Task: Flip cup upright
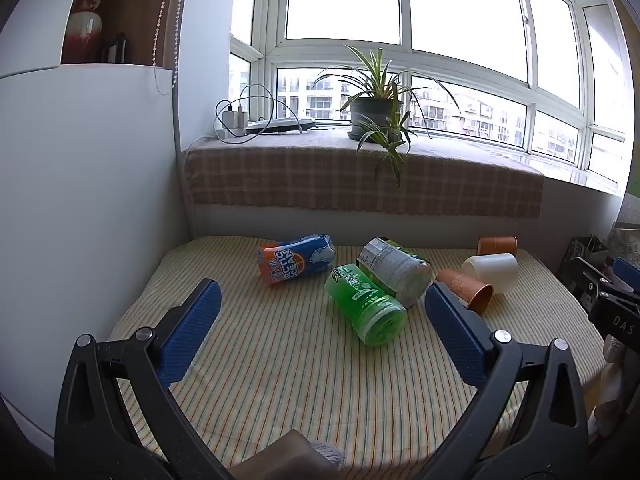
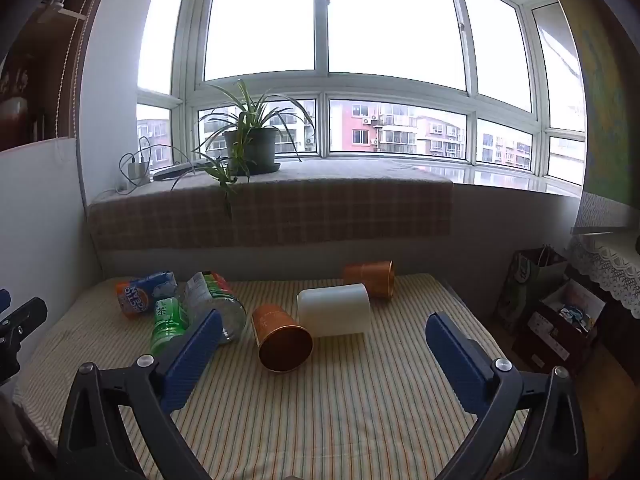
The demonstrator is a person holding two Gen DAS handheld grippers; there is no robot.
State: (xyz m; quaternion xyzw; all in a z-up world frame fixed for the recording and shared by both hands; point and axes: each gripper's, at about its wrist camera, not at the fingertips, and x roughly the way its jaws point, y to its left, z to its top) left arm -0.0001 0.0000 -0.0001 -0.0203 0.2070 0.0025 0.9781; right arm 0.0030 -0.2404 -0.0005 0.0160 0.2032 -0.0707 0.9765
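Left gripper [image 1: 320,328] hovers low over the near-left part of the striped table [image 1: 280,360], jaws spread wide, nothing between them, blue pads [image 1: 192,332] aimed at the far edge. Right gripper [image 2: 322,354] same pose over the near-right part, jaws wide apart, empty; its tip also shows at the right border of the left view, partly cut off.

All cups lie on their sides. Near copper cup [image 2: 280,338] at mid-table, mouth toward the near edge, touching the white cup [image 2: 334,310] just behind it. In the left view the right pad covers part of the near copper cup. Far copper cup [image 2: 370,278] at the far edge, behind the white one.

Left half of the table: green bottle [image 1: 366,306], clear bottle [image 1: 396,270] with white label, text too small to read, and a blue-orange can [image 1: 296,260] reading "ARCTIC OCEAN", all lying down. Green bottle label has Chinese characters, unreadable. In the right view the left pad hides part of the bottles.

Potted plant [image 2: 250,148] on the windowsill. "DAS" is printed on the right gripper body, cut off.
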